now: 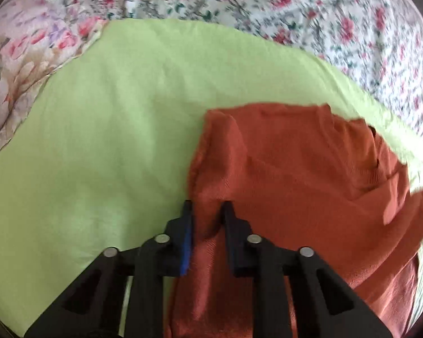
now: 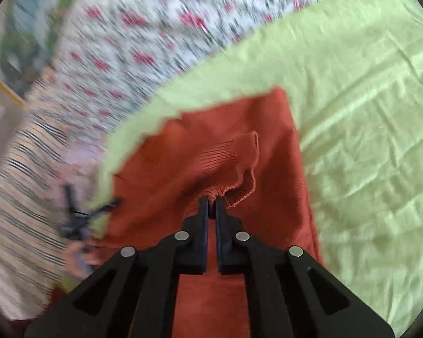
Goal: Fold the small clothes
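Note:
A rust-orange knitted sweater (image 1: 296, 169) lies on a light green cloth (image 1: 98, 140), partly folded over itself. In the left wrist view my left gripper (image 1: 207, 205) pinches a raised fold at the sweater's left edge, with the knit bunched between its narrowly set fingers. In the right wrist view the sweater (image 2: 211, 140) fills the centre. My right gripper (image 2: 211, 201) is shut on a ribbed cuff or hem (image 2: 234, 166), which rises off the garment and curls at the tips.
The green cloth (image 2: 366, 140) is spread over a bed with a white sheet printed with red flowers (image 1: 324, 14). A floral pillow or quilt (image 1: 19, 64) lies at the left. A striped fabric (image 2: 22, 197) and a blurred dark item (image 2: 79, 217) lie left of the sweater.

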Tool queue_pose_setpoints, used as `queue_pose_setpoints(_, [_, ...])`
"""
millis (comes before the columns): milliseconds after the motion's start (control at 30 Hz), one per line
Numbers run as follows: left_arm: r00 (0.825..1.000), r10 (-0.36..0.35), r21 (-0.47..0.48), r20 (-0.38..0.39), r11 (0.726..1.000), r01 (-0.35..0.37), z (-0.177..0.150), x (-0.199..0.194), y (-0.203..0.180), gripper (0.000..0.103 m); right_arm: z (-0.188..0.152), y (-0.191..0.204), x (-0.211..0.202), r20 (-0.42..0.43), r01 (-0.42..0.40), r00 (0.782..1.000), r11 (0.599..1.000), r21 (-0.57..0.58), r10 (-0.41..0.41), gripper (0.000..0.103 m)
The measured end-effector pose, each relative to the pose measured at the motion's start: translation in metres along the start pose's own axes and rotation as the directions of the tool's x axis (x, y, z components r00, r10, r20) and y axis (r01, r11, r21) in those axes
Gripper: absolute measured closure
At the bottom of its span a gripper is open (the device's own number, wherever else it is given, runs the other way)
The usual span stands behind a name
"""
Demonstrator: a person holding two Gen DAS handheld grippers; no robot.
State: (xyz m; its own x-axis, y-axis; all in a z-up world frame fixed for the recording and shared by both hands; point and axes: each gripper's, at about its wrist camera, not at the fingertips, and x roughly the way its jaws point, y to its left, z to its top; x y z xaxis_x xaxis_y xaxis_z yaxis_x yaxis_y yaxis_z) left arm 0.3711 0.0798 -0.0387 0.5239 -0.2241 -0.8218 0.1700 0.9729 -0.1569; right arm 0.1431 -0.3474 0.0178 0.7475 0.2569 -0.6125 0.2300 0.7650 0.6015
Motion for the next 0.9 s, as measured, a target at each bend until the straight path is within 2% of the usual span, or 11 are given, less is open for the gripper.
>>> queue_pose_setpoints(133, [1.0,0.021,-0.035,0.009,0.999,-0.021,0.001,0.003,0.005,0.088,-0.012,-0.017,0.005,-0.078,0.119,0.99,0.993,0.009,-0.118,0.098])
queue_pose_setpoints(233, [0.998,0.058,-0.032,0.023,0.998,-0.057,0.002,0.004,0.003,0.089,-0.023,-0.019,-0.001,-0.064,0.066,0.996,0.997,0.04,-0.063,0.098])
queue_pose_setpoints(300, [0.998,0.062,-0.048,0.024,0.997,-0.061,0.003,0.006,0.005,0.088,-0.028,-0.018,-0.006,-0.048,0.087,0.995,0.995,0.043,-0.085,0.098])
queue_pose_setpoints(400, [0.999,0.035,-0.082,0.013,0.996,-0.034,-0.001,0.0,0.011,0.088,-0.036,-0.026,0.017,-0.177,0.222,0.959,0.975,-0.007,-0.219,0.098])
queue_pose_setpoints(433, [1.0,0.027,-0.086,0.011,0.996,-0.026,-0.003,-0.005,0.012,0.087,-0.039,-0.024,0.019,-0.185,0.254,0.949,0.967,-0.028,-0.255,0.098])
queue_pose_setpoints(500, [1.0,0.021,-0.081,0.015,0.996,-0.02,-0.01,-0.014,0.012,0.084,-0.038,-0.016,0.012,-0.154,0.249,0.955,0.967,-0.047,-0.254,0.096])
queue_pose_setpoints(533, [1.0,0.02,-0.08,0.015,0.997,-0.019,-0.015,-0.018,0.012,0.084,-0.035,-0.009,0.005,-0.118,0.245,0.961,0.967,-0.065,-0.251,0.094])
queue_pose_setpoints(600, [1.0,0.012,-0.073,0.019,0.997,-0.011,-0.028,-0.029,0.01,0.084,-0.026,0.004,-0.003,-0.047,0.237,0.969,0.966,-0.101,-0.243,0.063])
queue_pose_setpoints(633, [1.0,0.012,-0.07,0.023,0.997,-0.01,-0.034,-0.032,0.01,0.084,-0.018,0.012,-0.004,-0.014,0.23,0.972,0.964,-0.131,-0.234,0.056])
queue_pose_setpoints(733, [0.999,0.015,-0.068,0.029,0.998,-0.013,-0.051,-0.042,0.008,0.08,0.002,0.019,0.015,-0.007,0.227,0.973,0.958,-0.176,-0.232,0.052])
queue_pose_setpoints(900, [0.999,0.032,-0.059,0.012,0.998,-0.031,-0.065,-0.038,0.011,0.071,0.024,0.008,0.061,-0.073,0.288,0.948,0.935,-0.208,-0.308,0.052])
